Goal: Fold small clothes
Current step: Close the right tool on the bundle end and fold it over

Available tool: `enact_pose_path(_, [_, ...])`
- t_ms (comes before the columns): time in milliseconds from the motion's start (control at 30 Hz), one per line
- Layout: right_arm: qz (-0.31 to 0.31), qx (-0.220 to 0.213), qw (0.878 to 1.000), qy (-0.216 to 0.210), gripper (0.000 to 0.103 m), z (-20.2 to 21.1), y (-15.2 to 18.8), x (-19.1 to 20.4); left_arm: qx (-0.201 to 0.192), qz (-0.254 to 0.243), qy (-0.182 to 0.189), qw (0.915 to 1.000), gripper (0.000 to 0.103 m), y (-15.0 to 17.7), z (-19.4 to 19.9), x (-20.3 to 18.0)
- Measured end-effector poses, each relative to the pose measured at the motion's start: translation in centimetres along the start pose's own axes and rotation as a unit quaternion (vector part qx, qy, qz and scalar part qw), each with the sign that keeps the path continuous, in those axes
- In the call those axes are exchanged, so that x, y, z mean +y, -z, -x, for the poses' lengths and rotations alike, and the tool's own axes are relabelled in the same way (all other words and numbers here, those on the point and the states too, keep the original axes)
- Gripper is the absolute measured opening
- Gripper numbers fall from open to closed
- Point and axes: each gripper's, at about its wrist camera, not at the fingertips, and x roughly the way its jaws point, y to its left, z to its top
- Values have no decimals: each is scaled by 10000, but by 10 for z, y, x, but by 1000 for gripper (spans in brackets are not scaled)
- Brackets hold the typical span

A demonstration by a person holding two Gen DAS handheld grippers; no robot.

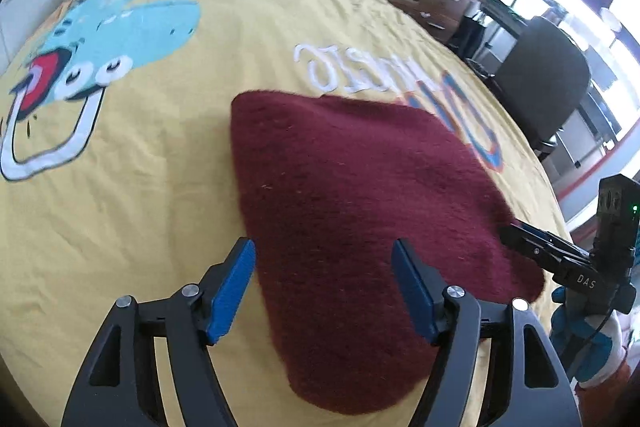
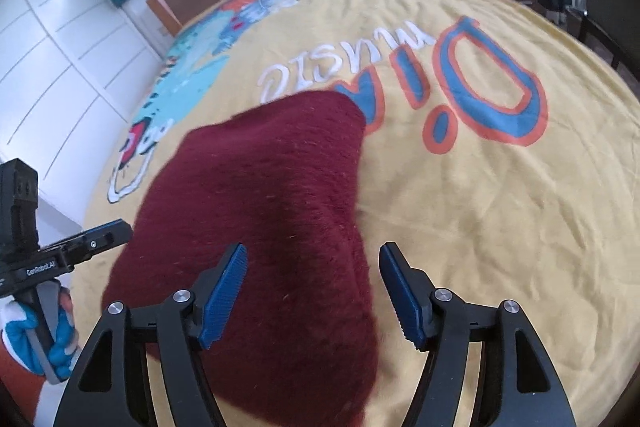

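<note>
Maroon fuzzy garment [image 1: 360, 227] is lying flat on a yellow bedspread [image 1: 120, 207] as two hand-held grippers are hovering over its near edge.

Filling the centre and lower middle of both wrist views, the garment is covering part of the blue-and-orange lettering [image 2: 492, 99] printed on the bedspread, with the white word [image 1: 360, 71] just beyond its far edge. At the bottom of the left wrist view, the left gripper [image 1: 324, 291] is standing with its blue pads apart over the cloth's left border, nothing pinched between them. At the bottom of the right wrist view, the right gripper [image 2: 312, 295] is likewise spread wide, straddling the cloth's right border without pressing on it. A gloved hand [image 2: 40, 331] in blue and white is showing at the lower left of the right wrist view, holding the other tool.
</note>
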Motion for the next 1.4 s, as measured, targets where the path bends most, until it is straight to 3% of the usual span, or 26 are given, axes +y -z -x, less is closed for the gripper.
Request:
enact_pose_path(67, [-43,236,9997,-65,75,-13,-2,-3,104,180,144,9997,66,0,-10,8])
enact_pose_path(200, [-70,562,9983,-125,82,-28,-6,-10,262,356,315,9985,79,0,-24,16])
enact_pose_path(300, [-16,964,9951,-239,83,-45,-9,-13,438,432,309,9976,93,0,-36,19])
enact_pose_path(400, [46,1217,9919,-362,83,-58,-7,-14,709,487,331,9957,96,6,-50,19])
enact_pose_path(500, [62,1284,9903,-522,79,-64,-5,-15,876,787,656,9909,96,12,-61,26])
enact_pose_path(533, [43,1291,9896,-631,74,-64,-4,-16,899,903,816,9885,96,14,-64,30])
enact_pose_path(567, [-41,1295,9878,-868,58,-65,-4,-17,893,962,936,9869,94,16,-64,32])
enact_pose_path(800, [-280,950,9861,-1336,44,-55,2,-22,482,1063,1505,9817,60,17,-42,45])
enact_pose_path(900, [-213,679,9867,-1462,39,-41,0,-13,321,982,1623,9813,54,12,-24,47])
enact_pose_path(1000, [12,503,9856,-1612,38,-28,-10,10,30,923,1789,9795,53,8,3,57])
enact_pose_path(1133, [264,398,9813,-1865,38,-27,-22,45,-281,1051,1699,9794,53,6,40,91])
enact_pose_path(1267, [305,698,9813,-1766,38,-61,-14,64,-226,1257,1414,9817,55,20,48,128])
enact_pose_path(1333, [150,955,9832,-1549,42,-78,-5,57,-4,1389,1133,9838,59,34,39,143])
enact_pose_path(1400, [-98,972,9826,-1581,59,-80,3,46,114,1558,1089,9817,69,48,33,157])
